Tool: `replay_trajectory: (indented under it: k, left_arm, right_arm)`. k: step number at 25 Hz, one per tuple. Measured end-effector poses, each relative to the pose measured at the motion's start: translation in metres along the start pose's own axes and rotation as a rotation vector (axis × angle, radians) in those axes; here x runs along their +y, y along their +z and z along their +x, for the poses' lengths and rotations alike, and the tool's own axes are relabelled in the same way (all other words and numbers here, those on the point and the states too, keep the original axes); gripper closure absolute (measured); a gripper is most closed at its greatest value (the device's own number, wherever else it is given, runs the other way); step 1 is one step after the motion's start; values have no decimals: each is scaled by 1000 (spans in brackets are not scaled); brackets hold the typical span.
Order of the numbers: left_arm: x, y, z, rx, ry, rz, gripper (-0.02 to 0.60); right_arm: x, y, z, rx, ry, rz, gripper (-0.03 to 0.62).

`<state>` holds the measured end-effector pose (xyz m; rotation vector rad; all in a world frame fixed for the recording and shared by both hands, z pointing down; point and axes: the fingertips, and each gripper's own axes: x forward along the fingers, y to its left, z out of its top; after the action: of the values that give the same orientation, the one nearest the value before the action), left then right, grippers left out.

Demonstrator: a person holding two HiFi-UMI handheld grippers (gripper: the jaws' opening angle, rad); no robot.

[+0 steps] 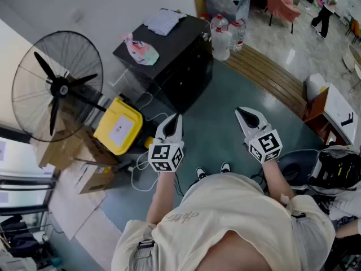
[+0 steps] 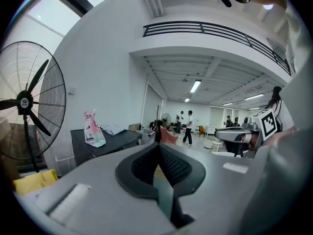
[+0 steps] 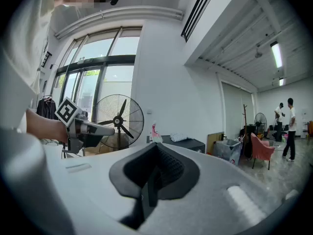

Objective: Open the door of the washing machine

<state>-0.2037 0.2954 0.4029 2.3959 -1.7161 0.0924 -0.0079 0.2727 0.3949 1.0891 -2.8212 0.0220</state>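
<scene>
The washing machine is probably the black box [image 1: 181, 66] against the wall ahead of the person, though no door can be made out on it from any view. On its top lie a pink bag [image 1: 141, 51] and a folded cloth [image 1: 163, 21], and water bottles [image 1: 221, 38] stand just beside its far corner. To its left are a yellow case [image 1: 118, 126] and a large floor fan [image 1: 56, 86].

The left gripper [image 1: 176, 117] and the right gripper [image 1: 243, 115] hang over the green floor [image 1: 220, 134], side by side and well apart from the box, both pointing roughly level toward it (a carrying posture, not a reaching one). Each has its jaws pressed together on nothing, as the left gripper view [image 2: 157, 148] and the right gripper view [image 3: 156, 148] show. With nothing to hold yet, closed jaws keep the tips compact. The approach to the door is judged not yet begun.
</scene>
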Motion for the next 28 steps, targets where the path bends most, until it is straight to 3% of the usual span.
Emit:
replay_trajectory:
  k: [14,23,25,28]
  left_arm:
    - [6,1,-10,8,13,6,568]
    - [-5,8,-2,-21,-51,16,568]
    - [-6,7,-2,-20,-63,23,492]
    - [-2,7,-3,-25,-63,21,462]
  right_arm:
    - [9,1,7,-16,0,16,592]
    - [0,4,-8,-29,-72,10,592]
    - [0,4,-11,-29,-84,9,592]
    - [1,4,-11,-30,-98,13,592]
